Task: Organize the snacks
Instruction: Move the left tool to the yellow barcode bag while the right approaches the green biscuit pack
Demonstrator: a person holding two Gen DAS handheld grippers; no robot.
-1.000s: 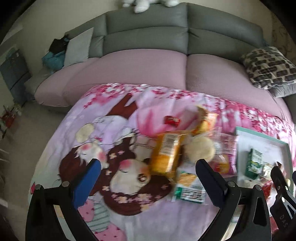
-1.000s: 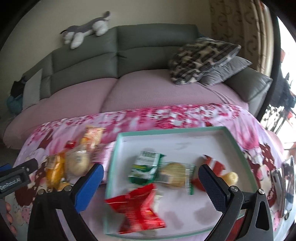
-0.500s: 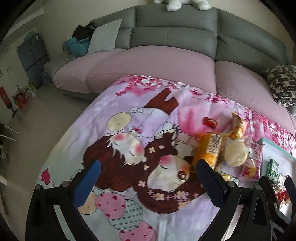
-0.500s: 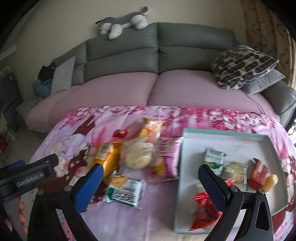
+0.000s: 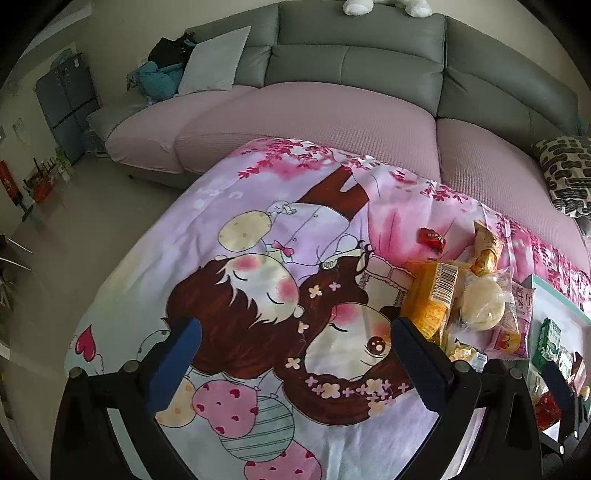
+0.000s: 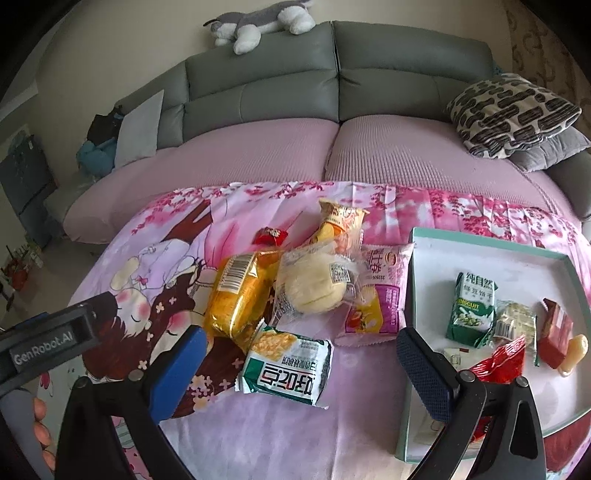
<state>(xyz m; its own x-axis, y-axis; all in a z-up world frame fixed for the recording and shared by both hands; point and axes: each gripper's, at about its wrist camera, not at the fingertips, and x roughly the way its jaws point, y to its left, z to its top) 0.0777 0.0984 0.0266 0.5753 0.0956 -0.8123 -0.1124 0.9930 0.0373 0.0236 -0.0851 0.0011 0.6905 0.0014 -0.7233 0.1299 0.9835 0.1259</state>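
Right then, you held both grippers above a table draped in a pink cartoon-print cloth (image 6: pixel 288 424), with a grey and pink sofa (image 6: pixel 332 147) filling the upper half of each view.

Your right gripper (image 6: pixel 295 358) had its two blue-padded fingers spread wide and gripped nothing. Between those fingers, at lower centre of the right wrist view, lay a green and white cracker packet (image 6: pixel 286 367) flat on the cloth. Just above it sat a heap of snacks: a yellow-orange packet (image 6: pixel 242 295) at centre left, touching a clear-wrapped pale bun (image 6: pixel 314 284) at centre, with a pink and purple packet (image 6: pixel 380 291) beside that. A tall orange packet (image 6: pixel 338 221) and a small red sweet (image 6: pixel 271 235) lay further up. At right of the frame was a teal-rimmed white tray (image 6: pixel 491 245), which held a green biscuit carton (image 6: pixel 472 306), a small clear-wrapped snack (image 6: pixel 515 323), a red packet (image 6: pixel 500 363), a brown-red box (image 6: pixel 556 328) and a yellow piece (image 6: pixel 574 352).

Your left gripper (image 5: pixel 295 349) was also wide open and empty, hovering over bare cloth at lower centre of its view, with the snack heap off at the right edge. A plush husky (image 6: pixel 258 22) lay on the sofa back at the top of the right view.
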